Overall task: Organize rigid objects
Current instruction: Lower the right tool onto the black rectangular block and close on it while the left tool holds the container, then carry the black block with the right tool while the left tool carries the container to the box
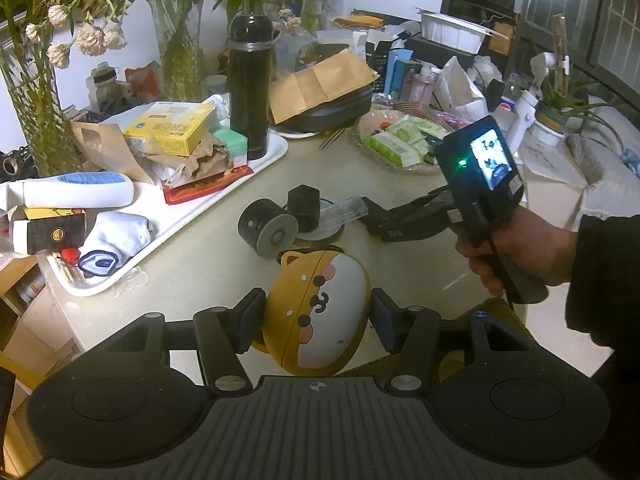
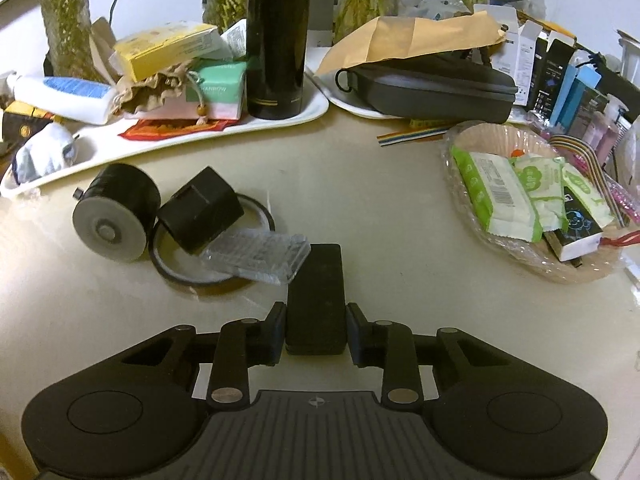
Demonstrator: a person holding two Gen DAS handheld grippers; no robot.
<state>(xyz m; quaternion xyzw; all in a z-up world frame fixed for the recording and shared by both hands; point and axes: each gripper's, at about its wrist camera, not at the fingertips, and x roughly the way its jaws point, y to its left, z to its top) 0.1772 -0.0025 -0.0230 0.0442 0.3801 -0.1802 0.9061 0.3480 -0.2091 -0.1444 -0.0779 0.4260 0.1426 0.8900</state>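
The left tool [image 1: 316,316] is closed on a rounded yellow-and-white plastic case with a cartoon animal face [image 1: 316,312]; both pads press on its sides, and it is held above the near edge of the beige counter [image 1: 400,248].

The right tool [image 2: 316,334] holds a flat black rectangular block [image 2: 316,300] between its pads. The block points forward, and its far end is just beside a clear ribbed plastic box [image 2: 258,258]. In the left wrist view this tool [image 1: 374,220] is seen from the side, gripped by a person's hand [image 1: 516,256] in a dark sleeve, with the clear box at its tip.

The clear box lies partly on a dark ring of tape [image 2: 212,256]. A small black cube-like box [image 2: 200,210] also rests on the ring, tilted, and a black cylinder with a grey end face [image 2: 114,216] lies on its side just left of it.

Behind them, a white tray [image 2: 168,142] carries a tall black flask [image 2: 278,36], a yellow carton [image 2: 160,50] and other packets. To the right stands a shallow round basket [image 2: 472,136] with green-and-white packets.
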